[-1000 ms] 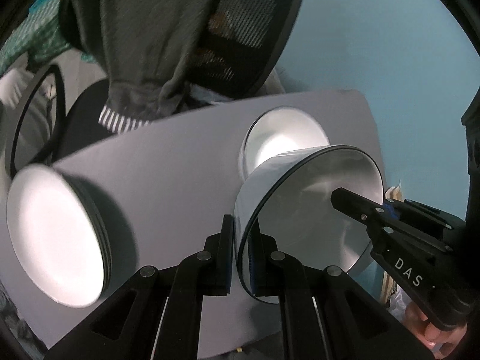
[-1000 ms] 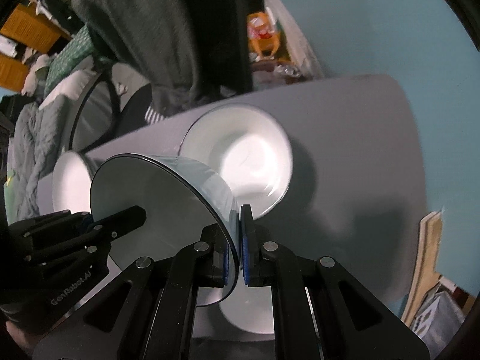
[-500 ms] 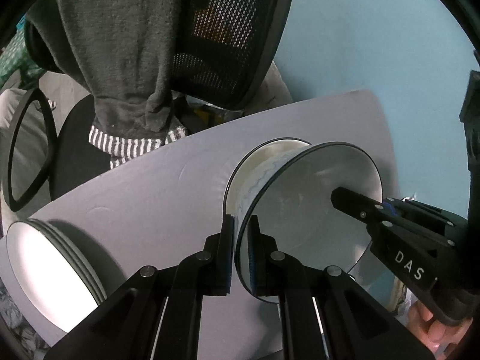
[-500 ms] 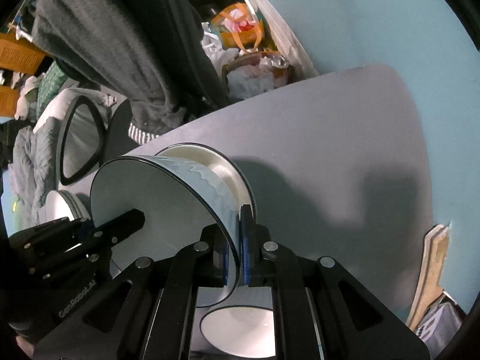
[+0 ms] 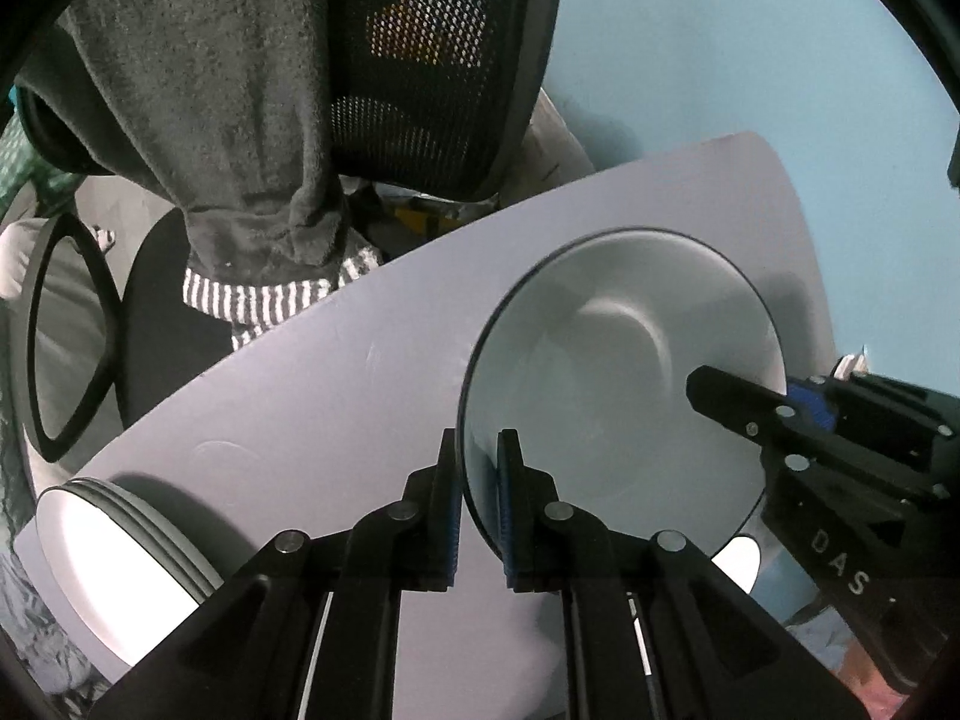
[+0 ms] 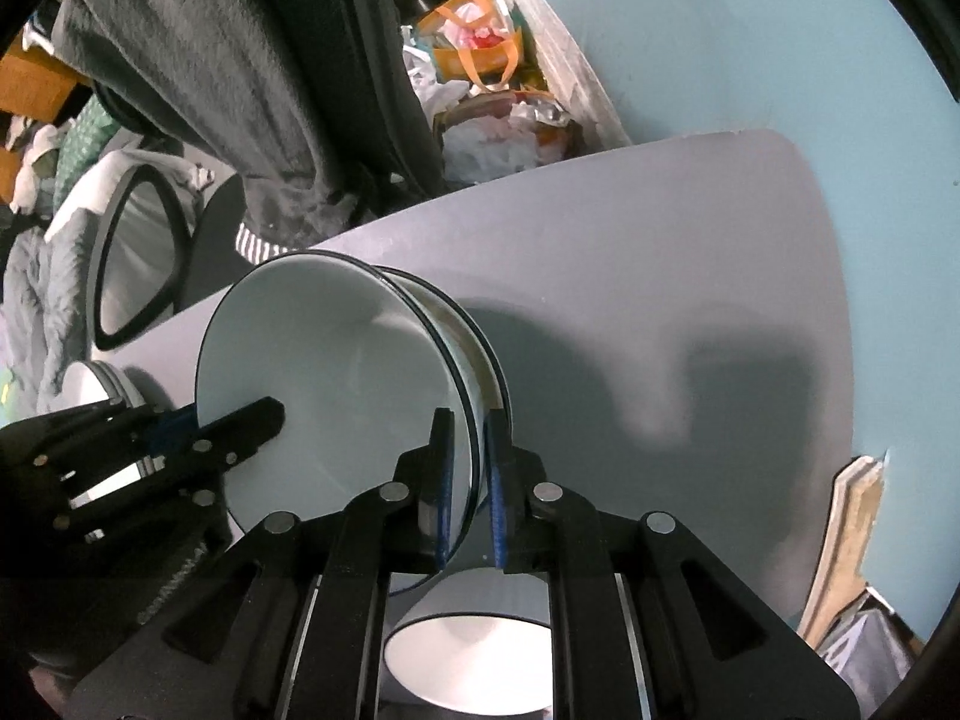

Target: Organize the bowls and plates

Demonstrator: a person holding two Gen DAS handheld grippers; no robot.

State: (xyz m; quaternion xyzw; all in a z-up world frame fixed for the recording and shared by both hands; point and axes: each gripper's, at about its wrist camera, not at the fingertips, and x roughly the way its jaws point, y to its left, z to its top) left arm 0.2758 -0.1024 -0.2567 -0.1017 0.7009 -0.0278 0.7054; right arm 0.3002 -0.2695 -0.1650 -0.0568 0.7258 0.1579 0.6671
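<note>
A white bowl with a dark rim (image 5: 624, 384) now sits nested in a second bowl (image 6: 480, 330) on the grey table (image 5: 336, 372). My left gripper (image 5: 479, 498) straddles its near rim with the jaws slightly parted. My right gripper (image 6: 468, 480) straddles the opposite rim, its jaws also slightly parted; it shows in the left wrist view (image 5: 780, 420). A stack of white plates (image 5: 114, 564) lies at the table's left end. Another white bowl (image 6: 474, 660) sits low under my right gripper.
An office chair (image 5: 432, 60) draped with a grey garment (image 5: 210, 90) stands behind the table. A light blue wall (image 5: 750, 48) is at the right. Bags of clutter (image 6: 492, 90) lie on the floor beyond the table.
Both grippers carried the bowl forward and lowered it into the other bowl. Both pairs of jaws have loosened from the rim.
</note>
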